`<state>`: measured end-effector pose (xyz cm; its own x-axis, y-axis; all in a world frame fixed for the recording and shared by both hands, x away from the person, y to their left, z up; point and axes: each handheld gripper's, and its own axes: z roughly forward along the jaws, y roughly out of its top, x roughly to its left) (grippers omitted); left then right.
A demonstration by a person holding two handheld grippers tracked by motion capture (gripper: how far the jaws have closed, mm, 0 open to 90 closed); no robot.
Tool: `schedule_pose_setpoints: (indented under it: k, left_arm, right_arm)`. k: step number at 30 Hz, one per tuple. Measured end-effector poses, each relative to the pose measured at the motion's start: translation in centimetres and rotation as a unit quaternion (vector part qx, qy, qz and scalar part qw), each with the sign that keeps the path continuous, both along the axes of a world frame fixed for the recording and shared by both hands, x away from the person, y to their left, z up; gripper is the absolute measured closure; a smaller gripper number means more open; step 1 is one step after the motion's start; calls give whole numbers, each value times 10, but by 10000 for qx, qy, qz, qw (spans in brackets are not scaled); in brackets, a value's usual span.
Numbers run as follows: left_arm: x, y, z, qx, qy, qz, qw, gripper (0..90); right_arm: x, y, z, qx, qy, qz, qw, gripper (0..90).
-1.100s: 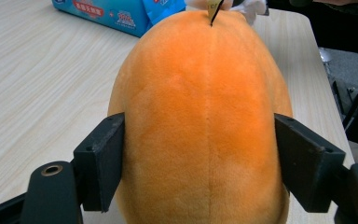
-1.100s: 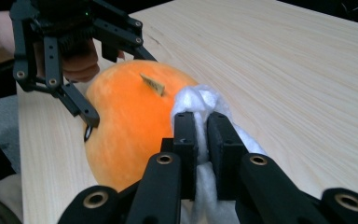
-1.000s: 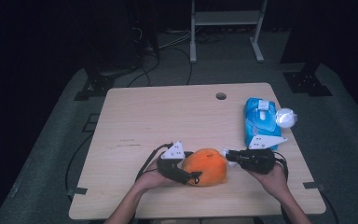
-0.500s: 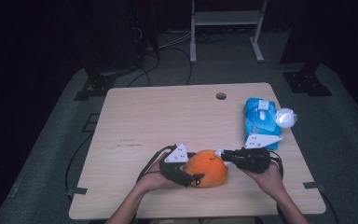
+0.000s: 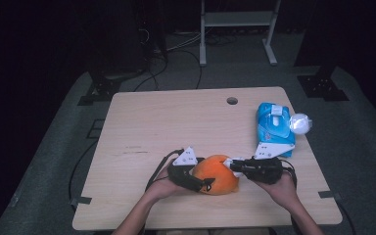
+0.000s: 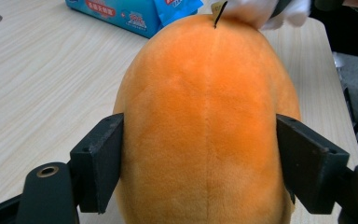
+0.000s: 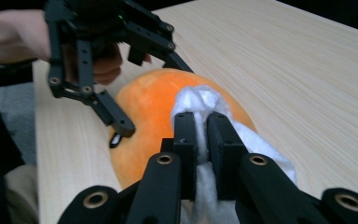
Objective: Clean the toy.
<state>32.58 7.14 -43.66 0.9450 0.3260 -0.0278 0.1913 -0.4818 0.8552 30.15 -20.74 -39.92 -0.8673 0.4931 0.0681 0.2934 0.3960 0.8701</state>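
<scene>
Work in hand: wiping or dabbing an orange plush toy (image 5: 217,174) with a white tissue (image 7: 200,103), as it looks

Plush toy, place: near the front edge of the table (image 5: 176,122), between the two hands, lying on the wood

Left gripper (image 5: 192,178): clasps the plush across its width; in the left gripper view the two black jaws stand against either flank of the orange body (image 6: 205,126) and hold it steady

Right gripper (image 7: 201,135): jaws clenched tight on a wad of the white tissue, with the wad's tip touching the plush

Key relation: the plush lies straight ahead of the right jaws, with the tissue resting on its upper right end; its long axis runs roughly from one hand to the other, and its seam points away from the left jaws toward the tissue

Nearer hand: both are at the toy, the left as a clamp and the right as the working hand

Next move, judged: a stroke of the tissue along the seam toward the left gripper

Elsewhere: a blue pack of wipes (image 5: 273,122) lies well apart at the right edge
</scene>
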Motion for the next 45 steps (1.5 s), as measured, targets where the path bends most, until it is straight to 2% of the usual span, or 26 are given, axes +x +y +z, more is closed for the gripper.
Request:
schedule_pose_setpoints:
  k: [3, 7, 12, 14, 18, 20, 22, 24, 28, 31, 35, 38, 39, 41, 45]
  left_arm:
    - [1, 2, -1, -60, 49, 12, 10000, 227]
    - [1, 0, 0, -28, 4, 4, 10000, 226]
    - [-2, -8, 2, 10, -121, 4, 9999, 222]
    - [-4, -9, 3, 41, -176, -5, 9998, 221]
    - [-6, -10, 3, 12, -231, -31, 9997, 222]
    - [-7, -11, 4, 41, -272, -69, 9996, 223]
    - [-8, -13, 5, 34, -313, -98, 9995, 222]
    - [-11, -16, 5, 47, -381, -140, 9992, 222]
    - [-12, -16, 5, 123, -465, -167, 9987, 218]
    - [-10, -14, 6, 78, -401, -195, 9990, 193]
    - [-1, -8, 6, -147, -3, -13, 9999, 104]
    - [5, -4, 1, -310, 421, 80, 9986, 99]
    - [6, -3, 0, -354, 516, 61, 9980, 122]
    - [3, -3, 2, -289, 391, 53, 9988, 222]
    - [-5, -12, 10, -189, 45, 47, 9998, 280]
  right_arm:
    - [4, -7, -2, 4, 7, -122, 9999, 819]
    - [5, -14, -4, 57, 86, -183, 9998, 818]
    - [-2, 5, -1, 59, 15, 102, 9999, 818]
    - [-4, 13, 0, 2, -110, 180, 9998, 818]
    - [-2, 10, 2, -12, -211, 35, 9998, 819]
    - [1, 2, 1, 22, -164, -163, 9997, 819]
    - [2, -1, 1, 73, -103, -232, 9997, 819]
    - [-1, 5, 3, 79, -186, -133, 9997, 818]
    - [-6, 19, 5, -123, -350, 7, 9993, 819]
    - [-2, 16, 2, -128, -199, 59, 9997, 822]
    - [-1, 11, -2, -211, -186, 3, 9996, 824]
    - [1, 8, -3, -147, -114, -37, 9998, 824]
    - [2, 7, -3, -144, -102, -41, 9998, 824]
    - [2, 7, -1, -206, -152, -57, 9997, 824]
    - [-6, 13, 12, -226, -410, -21, 9989, 824]
